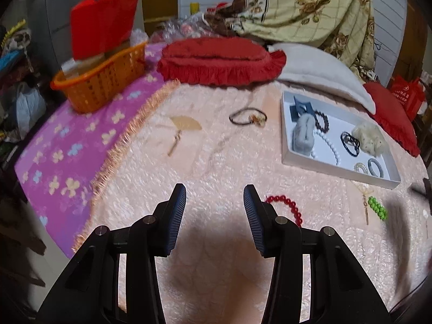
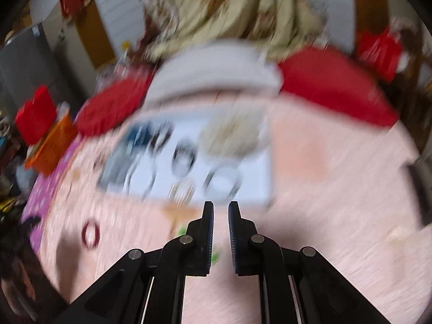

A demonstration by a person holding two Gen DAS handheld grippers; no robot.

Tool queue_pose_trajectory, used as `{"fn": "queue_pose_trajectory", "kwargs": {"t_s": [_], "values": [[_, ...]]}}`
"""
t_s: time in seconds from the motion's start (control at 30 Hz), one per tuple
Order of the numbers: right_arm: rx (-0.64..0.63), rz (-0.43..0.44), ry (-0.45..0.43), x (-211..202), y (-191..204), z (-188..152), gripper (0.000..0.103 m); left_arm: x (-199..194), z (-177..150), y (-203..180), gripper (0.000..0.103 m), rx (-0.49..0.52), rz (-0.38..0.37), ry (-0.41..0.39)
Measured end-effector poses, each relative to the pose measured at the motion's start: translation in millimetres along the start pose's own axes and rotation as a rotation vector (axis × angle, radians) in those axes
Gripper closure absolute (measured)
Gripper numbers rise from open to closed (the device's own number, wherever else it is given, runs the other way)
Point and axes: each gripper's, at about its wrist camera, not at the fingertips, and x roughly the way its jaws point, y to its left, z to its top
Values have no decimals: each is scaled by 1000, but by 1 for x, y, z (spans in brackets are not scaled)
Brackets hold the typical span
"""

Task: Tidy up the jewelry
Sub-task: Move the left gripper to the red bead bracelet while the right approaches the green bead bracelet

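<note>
A white tray (image 1: 286, 148) on the pink bedspread holds several pieces: a white bead necklace (image 1: 328, 141), black hair ties (image 1: 350, 141), a dark bead bracelet (image 1: 321, 121) and coil hair rings (image 1: 375, 166). My left gripper (image 1: 214, 197) is open and empty above the spread. A red bead bracelet (image 1: 286, 205) lies just right of its right finger. A green bead bracelet (image 1: 377, 208) and a dark bracelet with a charm (image 1: 248, 116) lie loose. My right gripper (image 2: 220, 208) is nearly shut and empty in front of the blurred tray (image 2: 259, 186). Green beads (image 2: 214, 256) show under it.
An orange basket (image 1: 102, 81) with red boxes stands at the back left. Red cushions (image 1: 221, 60) and a white pillow (image 1: 318, 73) line the far side. A fan-shaped gold hairpin (image 1: 183, 127) lies mid-spread. The right wrist view is motion-blurred.
</note>
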Motion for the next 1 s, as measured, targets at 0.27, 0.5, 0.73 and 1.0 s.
{"fn": "queue_pose_trajectory", "kwargs": {"t_s": [0.27,0.5,0.73,1.0], "values": [[24,42,127,63,5,-45,93,29,-12,-17,59,41,-54,73],[-14,33,90,59,5,-39,93,55,-14,-30,59,66,-94,108],[-60,59,69,67,19,-36,64,75,-9,-34,59,65,-122,130],[-98,39,50,68,26,-38,64,89,-11,-39,59,85,-140,152]]}}
